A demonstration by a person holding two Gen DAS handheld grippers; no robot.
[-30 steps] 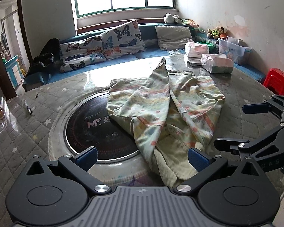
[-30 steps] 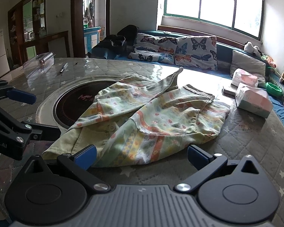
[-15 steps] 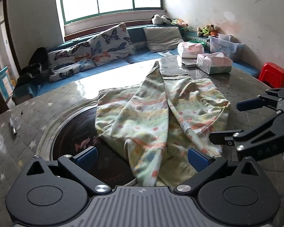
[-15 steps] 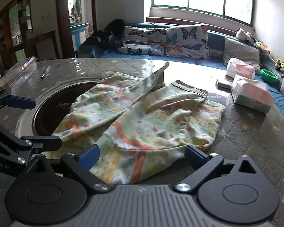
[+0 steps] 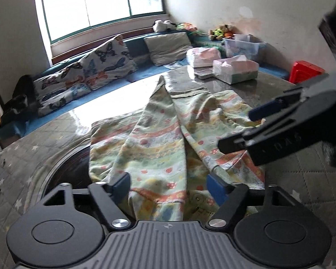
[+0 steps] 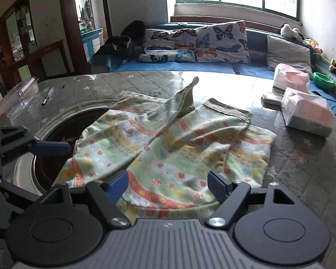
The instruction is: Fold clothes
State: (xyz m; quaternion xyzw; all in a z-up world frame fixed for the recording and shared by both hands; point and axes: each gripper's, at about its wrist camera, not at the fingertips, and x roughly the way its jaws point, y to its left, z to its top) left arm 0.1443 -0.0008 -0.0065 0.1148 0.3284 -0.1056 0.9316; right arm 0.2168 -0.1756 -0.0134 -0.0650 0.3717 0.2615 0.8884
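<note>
On right gripper [image 5: 255, 127]: partial lettering "DAS".

The only lettering, on the right gripper [image 5: 255, 125] body, is too blurred to read.

Pale green printed cloth garment [image 6: 168, 148]: soft, matt, rumpled. Grey star-quilted table cover [image 6: 302, 174]: stitched fabric under glossy clear film. Black gripper bodies: matt plastic, bright metal screws.
</note>
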